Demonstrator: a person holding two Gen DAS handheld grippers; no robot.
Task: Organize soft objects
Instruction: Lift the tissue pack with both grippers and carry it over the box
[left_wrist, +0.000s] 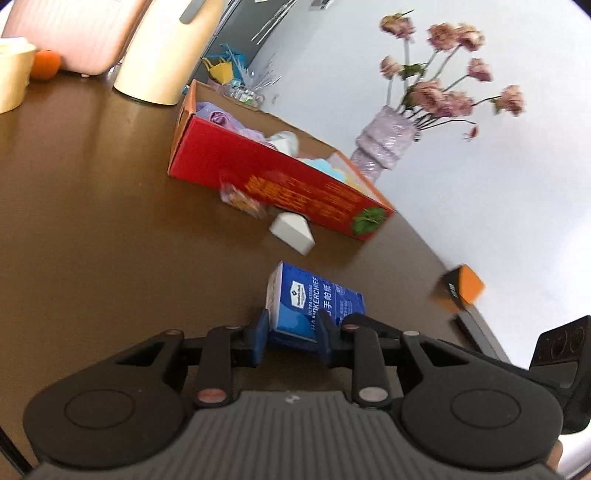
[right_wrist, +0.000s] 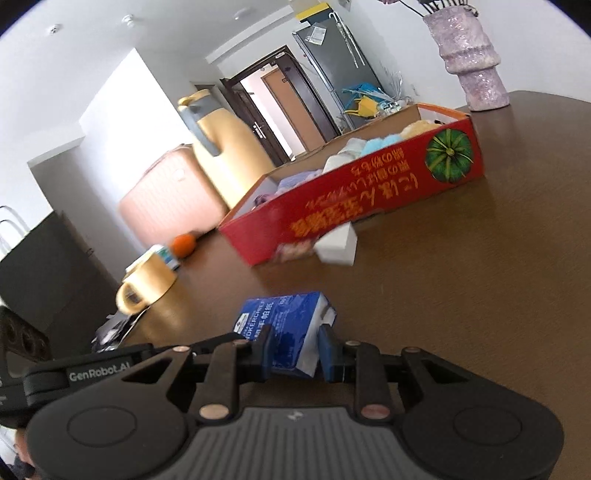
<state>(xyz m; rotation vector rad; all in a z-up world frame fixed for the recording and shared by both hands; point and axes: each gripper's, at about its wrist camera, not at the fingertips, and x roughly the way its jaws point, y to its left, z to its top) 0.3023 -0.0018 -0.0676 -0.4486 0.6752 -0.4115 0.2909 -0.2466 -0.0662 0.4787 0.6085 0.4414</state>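
Note:
A blue handkerchief tissue pack (left_wrist: 314, 302) is held above the brown table. My left gripper (left_wrist: 293, 338) is shut on one end of it. My right gripper (right_wrist: 293, 354) is shut on the other end of the same pack (right_wrist: 284, 328). A red cardboard box (left_wrist: 280, 184) lies further back and holds several soft items, purple, white, blue and yellow; it also shows in the right wrist view (right_wrist: 369, 199). A white sponge block (left_wrist: 291, 230) and a small patterned packet (left_wrist: 240, 199) lie against the box's front wall.
A purple vase (left_wrist: 384, 144) with pink flowers stands behind the box. A cream jug (left_wrist: 166, 51), a pink case (left_wrist: 74, 29), an orange (left_wrist: 44, 64) and a cream mug (right_wrist: 146, 286) stand at the far side. An orange-black cube (left_wrist: 458, 288) is near the table (left_wrist: 92, 221) edge.

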